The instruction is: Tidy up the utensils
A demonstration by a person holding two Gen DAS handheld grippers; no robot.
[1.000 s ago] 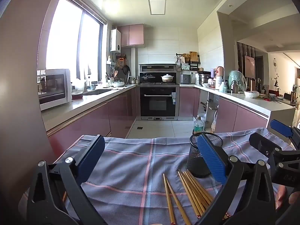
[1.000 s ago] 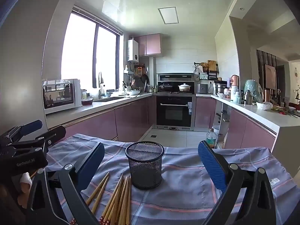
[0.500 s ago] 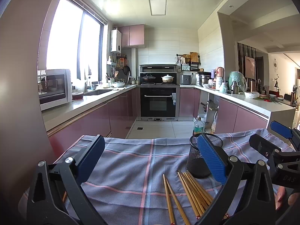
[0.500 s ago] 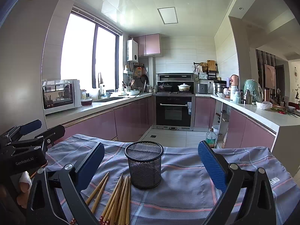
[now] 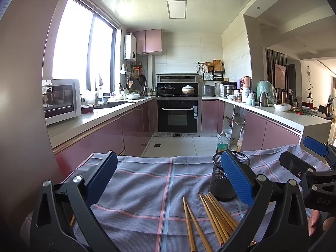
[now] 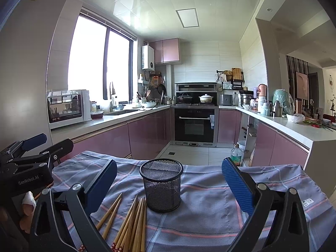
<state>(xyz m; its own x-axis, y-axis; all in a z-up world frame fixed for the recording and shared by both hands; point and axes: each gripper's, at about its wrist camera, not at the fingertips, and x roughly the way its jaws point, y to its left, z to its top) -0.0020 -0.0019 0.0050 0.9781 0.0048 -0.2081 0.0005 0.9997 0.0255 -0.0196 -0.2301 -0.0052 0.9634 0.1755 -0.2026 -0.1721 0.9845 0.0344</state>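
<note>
Almost nothing has changed over the last second: both views keep the same framing apart from a slight drift of the right gripper at the left view's edge, so the work has not begun — no chopstick is lifted, none is in the holder.

The left gripper [image 5: 168, 180] hangs above the checked cloth [image 5: 147, 184] with its jaws wide apart and nothing between them. The right gripper [image 6: 168, 182] is likewise spread and empty, and the black mesh holder [image 6: 161, 184] stands upright on the cloth straight ahead of it, empty as far as its rim shows.

The wooden chopsticks [image 6: 132, 224] lie flat just in front of the holder — a tight bundle whose tips nearly reach its base, plus two loose ones a little to the left.

The bundle is packed close, so singling out one stick looks like the fiddly part. The light holder could tip if nudged. Each gripper shows in the other's view, close enough to clash over the pile. Kitchen counters, oven and microwave stand well apart beyond the table.
</note>
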